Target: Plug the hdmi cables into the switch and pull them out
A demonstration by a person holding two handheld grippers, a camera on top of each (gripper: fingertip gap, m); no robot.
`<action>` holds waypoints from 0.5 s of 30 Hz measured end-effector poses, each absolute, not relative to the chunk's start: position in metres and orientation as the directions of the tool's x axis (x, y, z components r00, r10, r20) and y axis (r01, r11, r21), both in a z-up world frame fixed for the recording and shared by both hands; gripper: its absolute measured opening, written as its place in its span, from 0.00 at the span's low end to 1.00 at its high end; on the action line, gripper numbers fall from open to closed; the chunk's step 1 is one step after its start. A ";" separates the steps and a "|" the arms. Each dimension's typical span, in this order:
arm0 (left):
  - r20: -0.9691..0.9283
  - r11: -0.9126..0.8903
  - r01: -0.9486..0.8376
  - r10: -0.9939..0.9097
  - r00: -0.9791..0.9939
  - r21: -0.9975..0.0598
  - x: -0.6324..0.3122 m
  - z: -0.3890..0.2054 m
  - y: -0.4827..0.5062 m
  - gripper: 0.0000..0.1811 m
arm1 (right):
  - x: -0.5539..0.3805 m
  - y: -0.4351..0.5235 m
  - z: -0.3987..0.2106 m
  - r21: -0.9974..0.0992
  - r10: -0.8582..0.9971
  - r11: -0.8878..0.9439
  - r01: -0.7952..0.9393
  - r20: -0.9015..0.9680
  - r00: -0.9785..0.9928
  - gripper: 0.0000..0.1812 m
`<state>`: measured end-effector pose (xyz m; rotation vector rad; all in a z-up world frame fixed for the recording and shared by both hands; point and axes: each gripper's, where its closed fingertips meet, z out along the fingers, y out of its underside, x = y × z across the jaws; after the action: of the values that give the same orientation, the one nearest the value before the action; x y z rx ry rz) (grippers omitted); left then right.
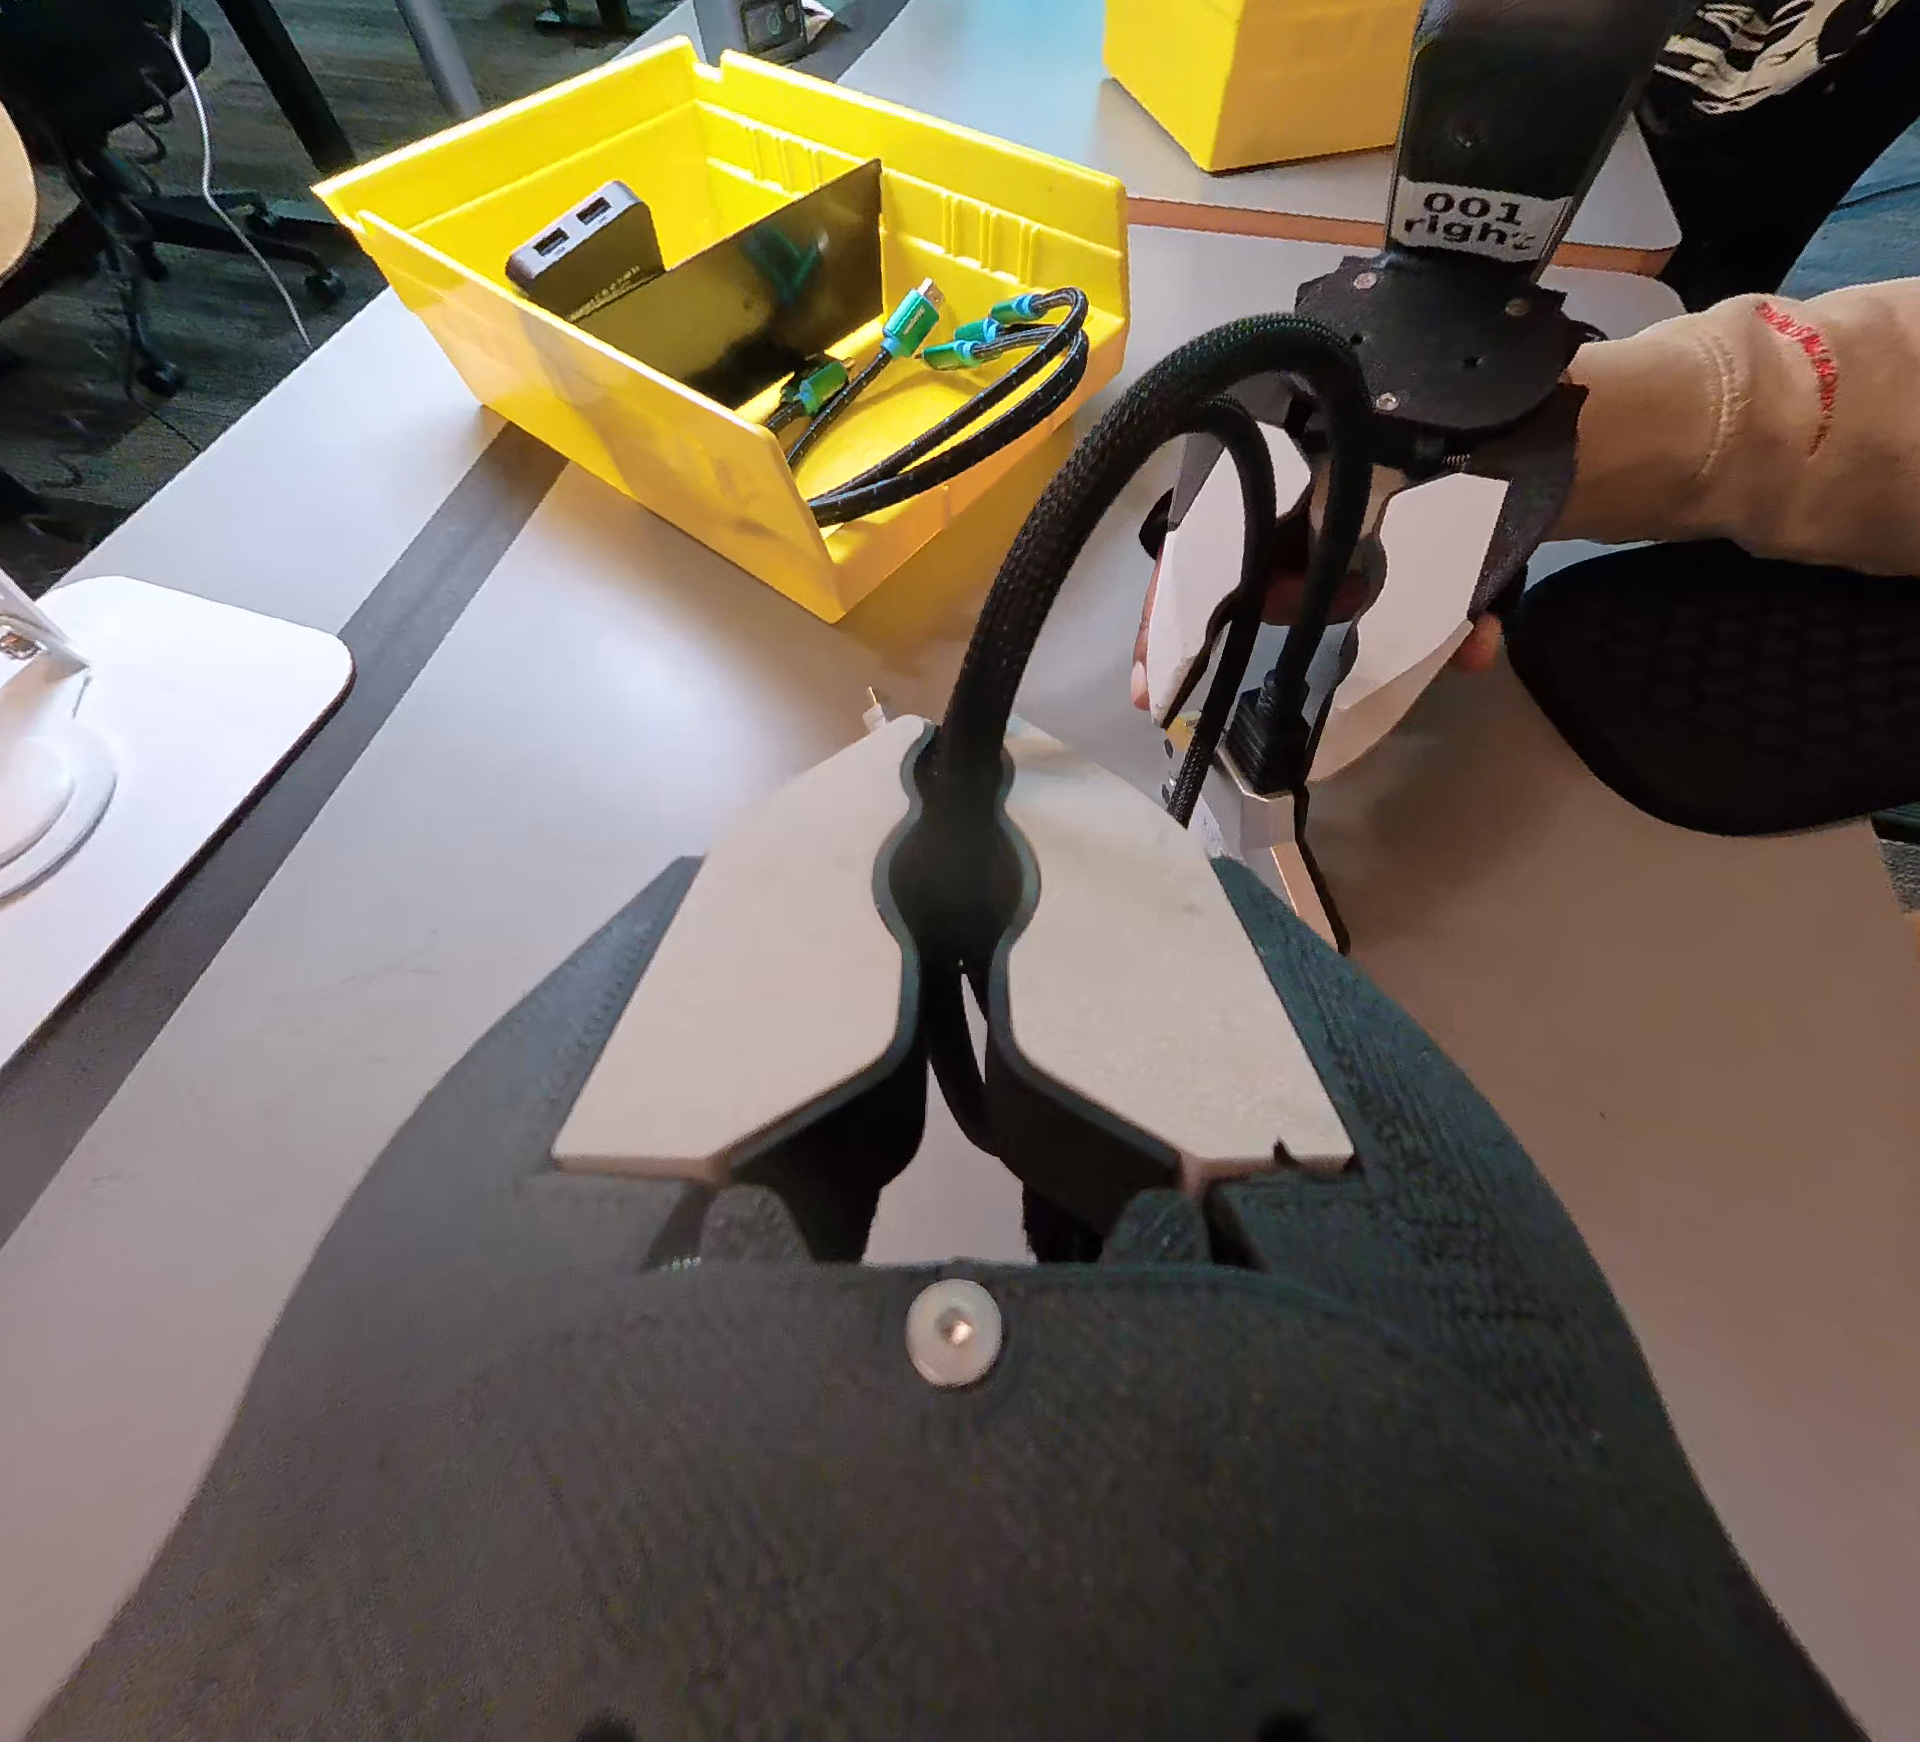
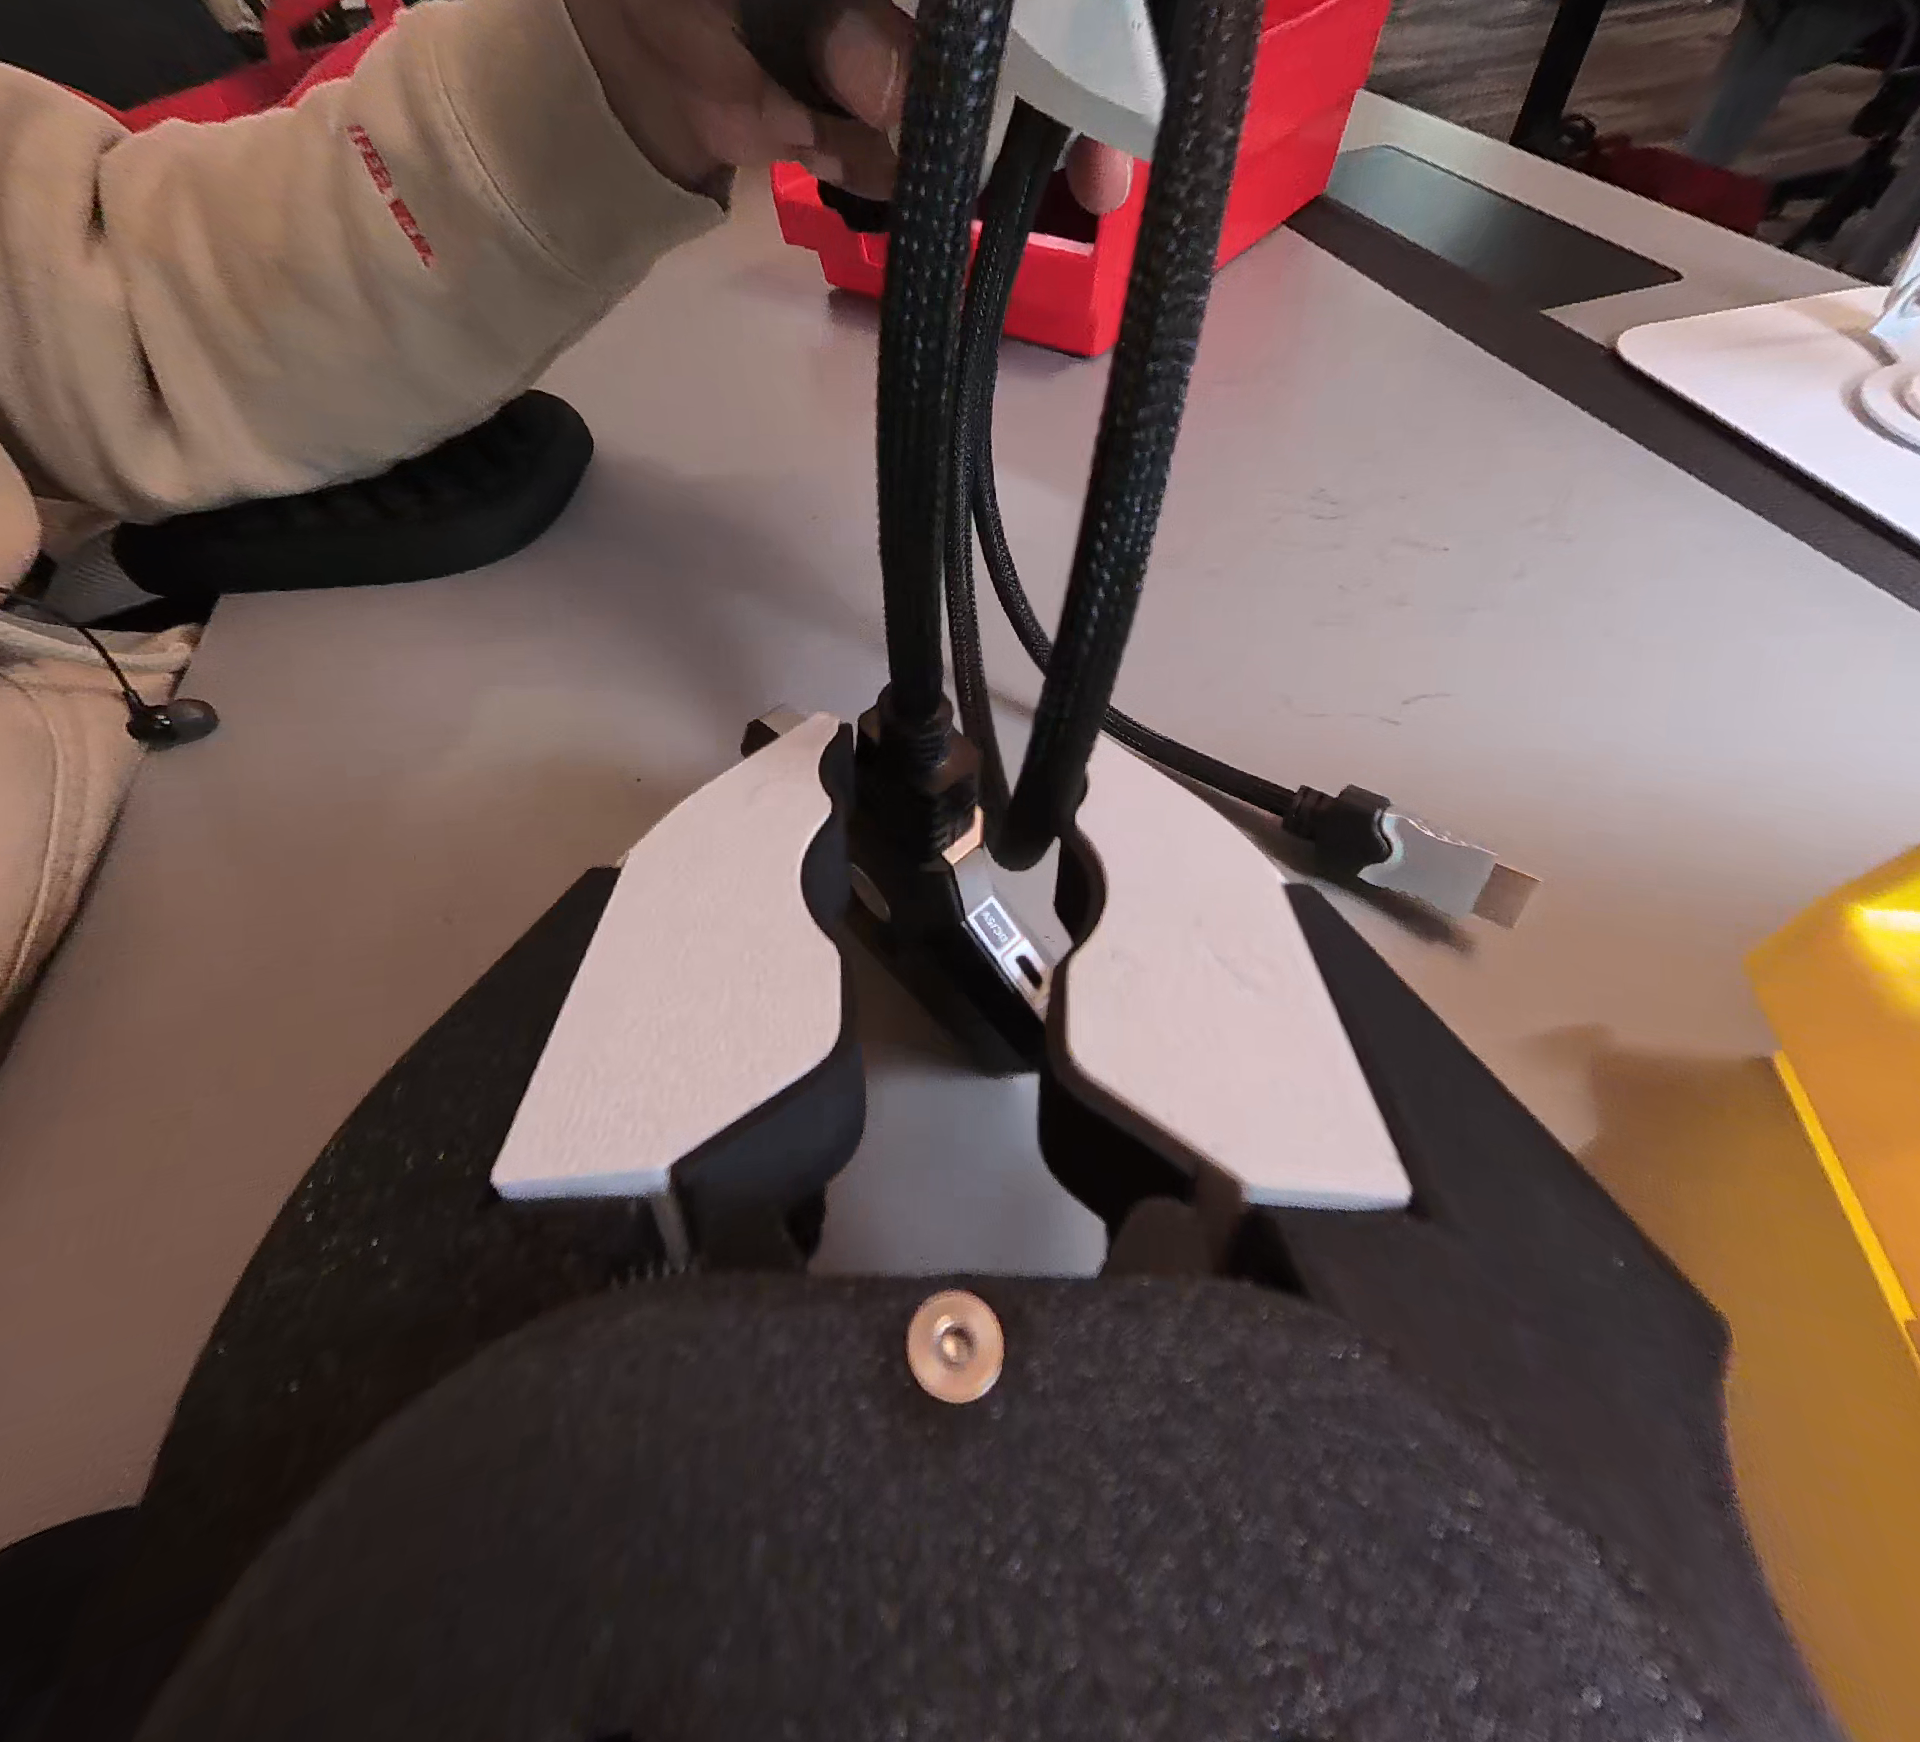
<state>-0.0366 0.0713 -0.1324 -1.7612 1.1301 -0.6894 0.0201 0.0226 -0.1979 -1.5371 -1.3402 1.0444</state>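
My left gripper [image 1: 961, 757] is shut on a thick black braided HDMI cable [image 1: 1049, 529] that arches up and over to the right gripper. My right gripper [image 2: 956, 778] is shut on a small black and silver switch [image 2: 987, 944], held upright on the grey table [image 2: 1351, 570]. Two braided cables [image 2: 925, 342] rise from the switch's top edge, and one black plug sits in a port. A thinner cable runs down to a loose silver HDMI plug [image 2: 1434, 871] lying on the table. The right gripper [image 1: 1257, 726] and the switch [image 1: 1262, 757] also show in the left wrist view.
A yellow bin [image 1: 644, 445] behind holds a dark box [image 1: 587, 248], a black divider and green-ended cables [image 1: 935, 404]. A second yellow bin [image 1: 1247, 9] stands farther back. A red bin [image 2: 1299, 134], a white stand base [image 1: 156, 736] and a black mesh pad [image 2: 364, 497] lie around. The tips of one gripper are about 11 cm away from the tips of the other.
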 end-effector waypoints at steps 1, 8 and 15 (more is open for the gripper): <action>-0.018 -0.172 -0.402 -0.904 0.426 -0.899 -0.037 -0.133 0.072 0.04 | 0.020 0.023 -0.198 -0.943 0.994 -0.090 0.319 -0.063 0.094 0.22; -0.020 -0.167 -0.416 -0.913 0.408 -0.894 -0.036 -0.138 0.070 0.04 | 0.016 0.014 -0.191 -0.940 0.994 -0.108 0.322 -0.099 0.044 0.14; 0.125 -0.225 -0.300 -0.939 0.320 -0.927 -0.053 -0.117 0.058 0.15 | 0.019 0.003 -0.166 -0.914 0.999 -0.022 0.406 -0.039 -0.032 0.08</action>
<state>-0.0526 0.0583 -0.1166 -1.7190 1.1215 -0.9265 0.0190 0.0029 -0.1655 -1.5167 -1.5274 1.0351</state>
